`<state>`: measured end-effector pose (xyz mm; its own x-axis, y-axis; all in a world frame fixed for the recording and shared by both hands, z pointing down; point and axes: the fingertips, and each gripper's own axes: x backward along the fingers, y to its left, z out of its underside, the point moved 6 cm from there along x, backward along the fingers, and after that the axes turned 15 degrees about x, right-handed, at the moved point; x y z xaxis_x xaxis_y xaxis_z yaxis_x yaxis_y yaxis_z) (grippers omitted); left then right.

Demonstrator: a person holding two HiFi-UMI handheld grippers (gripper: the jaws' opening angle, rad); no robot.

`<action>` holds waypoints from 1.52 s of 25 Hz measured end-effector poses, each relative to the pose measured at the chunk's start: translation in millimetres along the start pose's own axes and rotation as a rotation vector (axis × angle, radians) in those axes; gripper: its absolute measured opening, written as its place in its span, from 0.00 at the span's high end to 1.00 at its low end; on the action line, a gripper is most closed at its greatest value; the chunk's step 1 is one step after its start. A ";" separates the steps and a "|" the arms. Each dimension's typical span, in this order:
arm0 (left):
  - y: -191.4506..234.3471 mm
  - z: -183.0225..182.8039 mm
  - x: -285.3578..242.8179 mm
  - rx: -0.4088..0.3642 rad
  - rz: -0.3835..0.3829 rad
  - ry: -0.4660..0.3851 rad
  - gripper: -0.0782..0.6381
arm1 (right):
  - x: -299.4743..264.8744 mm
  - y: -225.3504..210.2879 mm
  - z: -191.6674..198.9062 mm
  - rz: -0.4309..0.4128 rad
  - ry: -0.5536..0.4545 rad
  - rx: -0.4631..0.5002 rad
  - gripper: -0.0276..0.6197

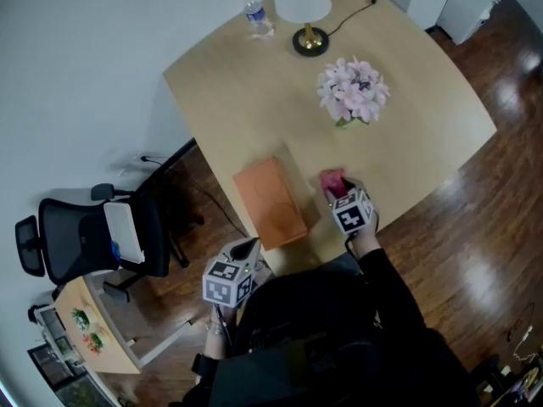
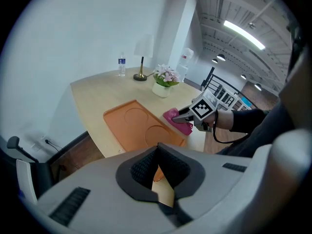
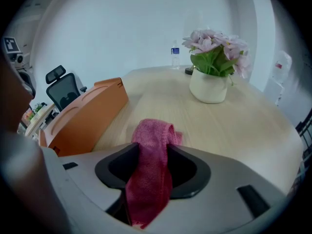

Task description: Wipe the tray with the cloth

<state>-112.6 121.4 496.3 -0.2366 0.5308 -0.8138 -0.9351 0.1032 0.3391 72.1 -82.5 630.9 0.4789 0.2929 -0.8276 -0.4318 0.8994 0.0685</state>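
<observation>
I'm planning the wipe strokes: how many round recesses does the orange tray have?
2. One recess sits at the tray's far end, the other nearer the camera; the left gripper's body hides the tray's near edge, so more may exist.

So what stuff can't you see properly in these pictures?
Bottle: its label is too small to read in the head view.
Lamp: the top of its shade is cut off by the head view's upper edge.
Tray: its near end hides behind the left gripper in the left gripper view.
Cloth: it fills the gap of the right gripper, so whether it is pinched can't be told.
</observation>
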 end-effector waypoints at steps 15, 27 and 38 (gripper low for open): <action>23.6 5.6 3.0 0.101 0.022 -0.074 0.89 | 23.4 15.1 -74.7 -0.144 -0.108 0.101 0.84; 42.2 40.2 12.9 0.195 0.005 -0.142 0.89 | -30.7 60.5 -198.3 -0.247 -0.113 0.476 0.83; 56.8 59.6 31.0 0.211 0.022 -0.158 0.89 | -30.6 79.9 -178.3 -0.273 -0.013 0.483 0.83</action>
<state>-157.4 193.9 518.5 -0.1965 0.6577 -0.7272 -0.8503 0.2549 0.4604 -113.4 -77.5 562.4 0.5347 0.0298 -0.8445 0.1077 0.9888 0.1031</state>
